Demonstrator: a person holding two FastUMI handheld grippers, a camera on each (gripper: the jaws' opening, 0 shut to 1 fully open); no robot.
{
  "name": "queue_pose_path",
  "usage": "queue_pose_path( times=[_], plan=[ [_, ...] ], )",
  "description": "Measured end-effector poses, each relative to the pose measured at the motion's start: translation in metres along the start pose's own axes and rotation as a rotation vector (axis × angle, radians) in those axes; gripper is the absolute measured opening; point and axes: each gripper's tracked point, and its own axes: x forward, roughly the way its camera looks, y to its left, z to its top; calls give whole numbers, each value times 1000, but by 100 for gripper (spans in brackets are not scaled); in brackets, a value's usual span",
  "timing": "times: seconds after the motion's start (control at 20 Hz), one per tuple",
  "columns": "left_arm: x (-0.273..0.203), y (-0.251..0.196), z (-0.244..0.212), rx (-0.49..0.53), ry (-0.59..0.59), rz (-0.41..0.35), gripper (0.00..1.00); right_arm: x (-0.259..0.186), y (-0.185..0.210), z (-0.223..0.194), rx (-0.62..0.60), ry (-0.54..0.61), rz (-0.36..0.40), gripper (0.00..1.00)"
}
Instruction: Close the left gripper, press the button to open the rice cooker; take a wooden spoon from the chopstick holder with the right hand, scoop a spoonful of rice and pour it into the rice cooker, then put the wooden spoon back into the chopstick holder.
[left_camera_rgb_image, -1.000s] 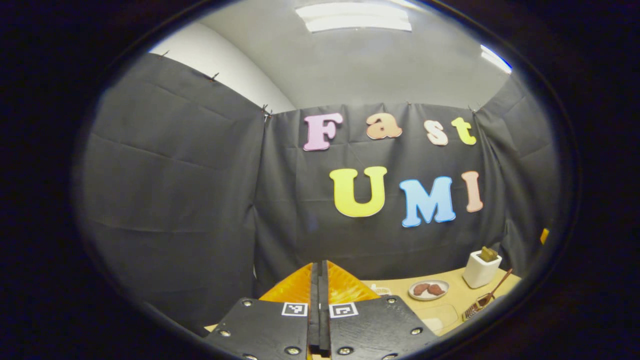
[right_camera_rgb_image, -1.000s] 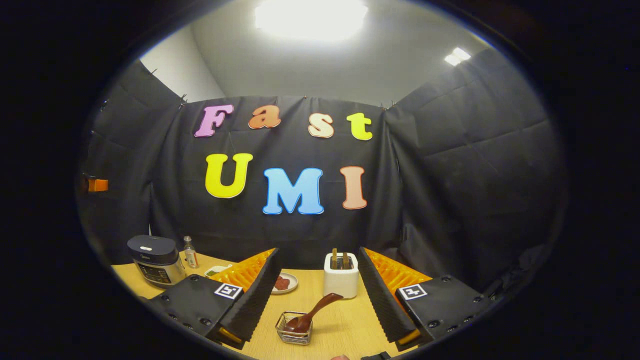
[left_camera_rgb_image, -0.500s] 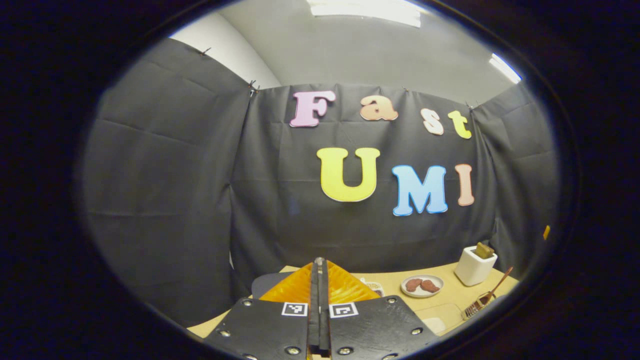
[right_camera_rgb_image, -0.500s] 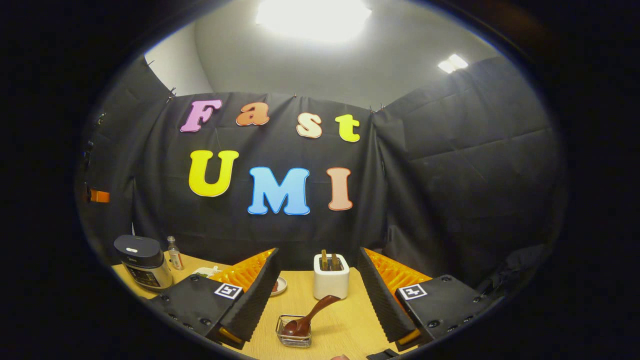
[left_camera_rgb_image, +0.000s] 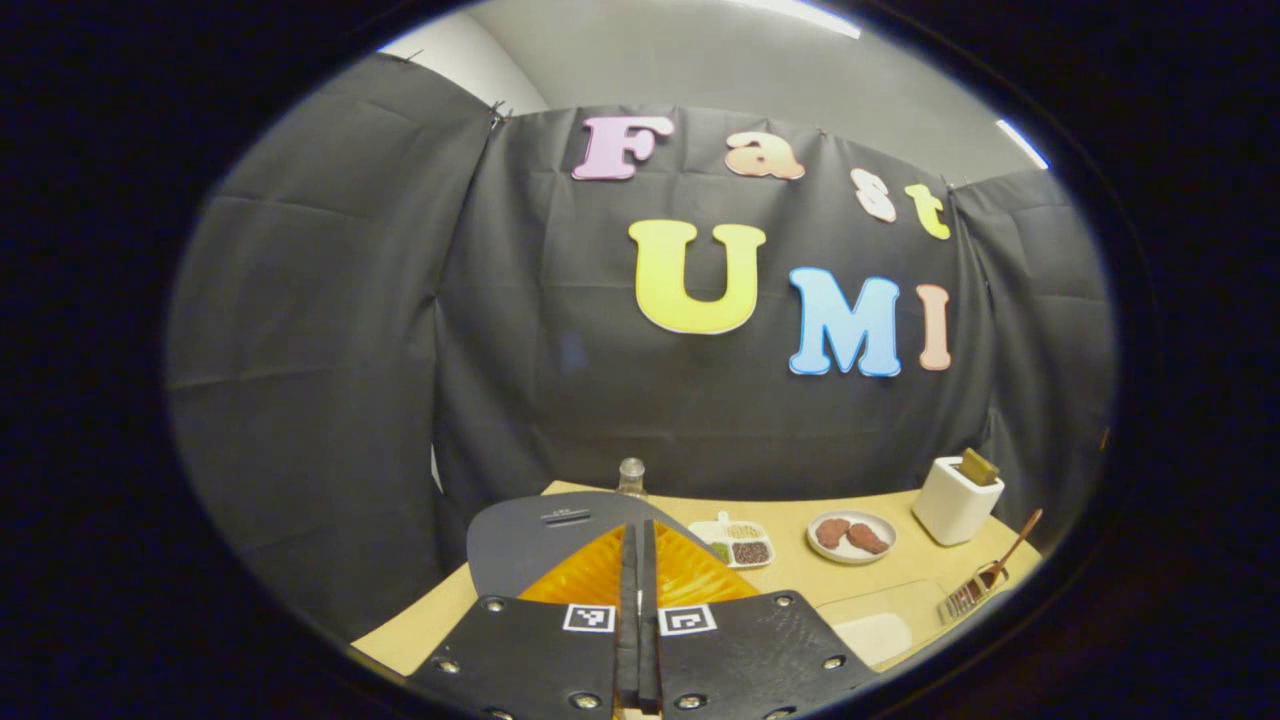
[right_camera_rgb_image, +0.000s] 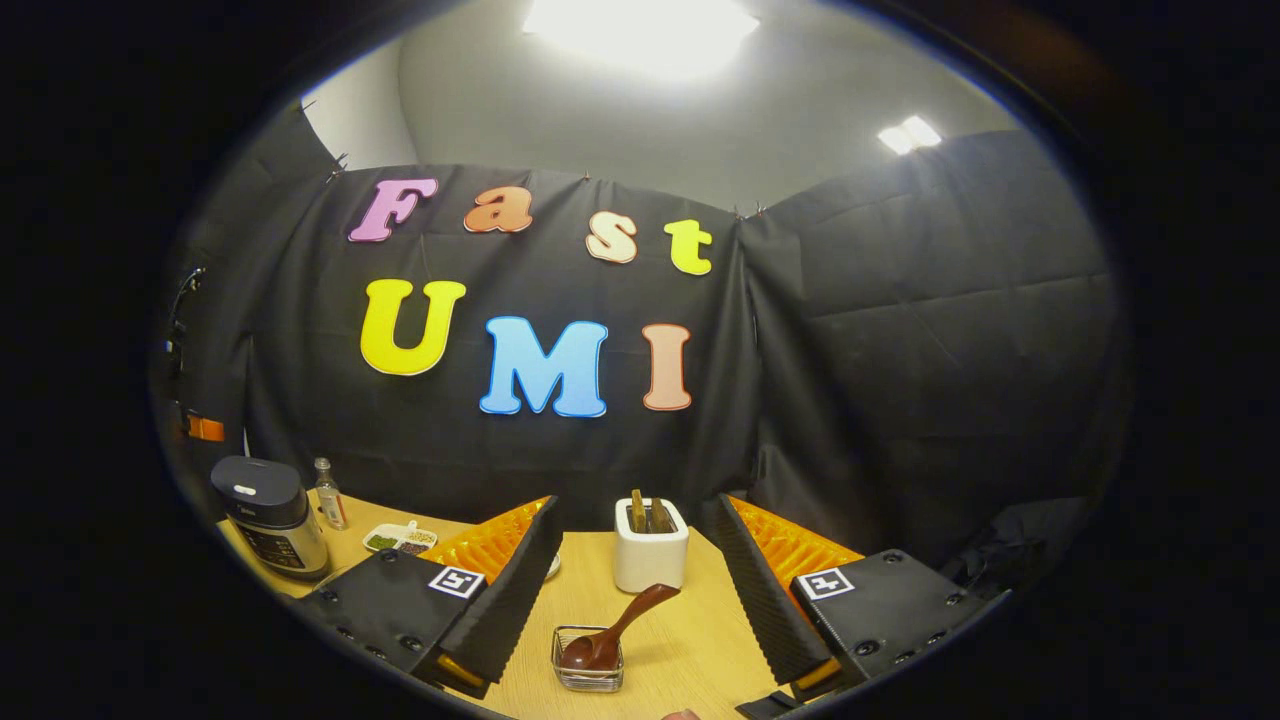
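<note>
With its two fingers pressed flat together and nothing between them, the left gripper points at the rounded dark lid of the rice cooker, which sits just past the fingertips at the near left of a light wooden table. Behind the lid stands a small clear bottle. To the right lie a divided white dish of grains, then a round plate with two brown pieces of food, then the white chopstick holder.

In the right gripper view, the right gripper is spread wide and holds nothing. Between its fingers, farther off, the chopstick holder stands upright with wooden handles poking from its top. Nearer, a wooden spoon rests with its bowl in a small wire basket, its handle slanting up to the right. The rice cooker, lid down, stands far left.
</note>
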Motion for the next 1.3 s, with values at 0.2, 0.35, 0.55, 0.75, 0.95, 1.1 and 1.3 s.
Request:
queue_pose_path(
  times=[0.2, 0.35, 0.55, 0.75, 0.95, 1.1, 1.3],
  plan=[
    [21, 2, -33, -18, 64, -7, 0, 1, 4, -4, -12, 19, -12, 98],
    [32, 5, -55, -24, 101, -6, 1, 1, 3, -1, -25, 21, -21, 98],
    [38, 3, -75, -25, 138, -2, 1, 1, 4, -1, -38, 23, -27, 98],
    [37, 2, -91, -19, 168, 8, 1, 3, 4, -6, -44, 35, -24, 98],
    [37, 1, -98, 4, 172, 14, 2, 5, 6, -5, -46, 32, -10, 98],
    [36, 1, -100, 3, 194, 23, 3, 7, 12, -5, -43, 33, 14, 98],
    [34, -2, -83, 63, 146, 41, 2, 5, 12, 2, -46, 8, 29, 98]
  ],
)
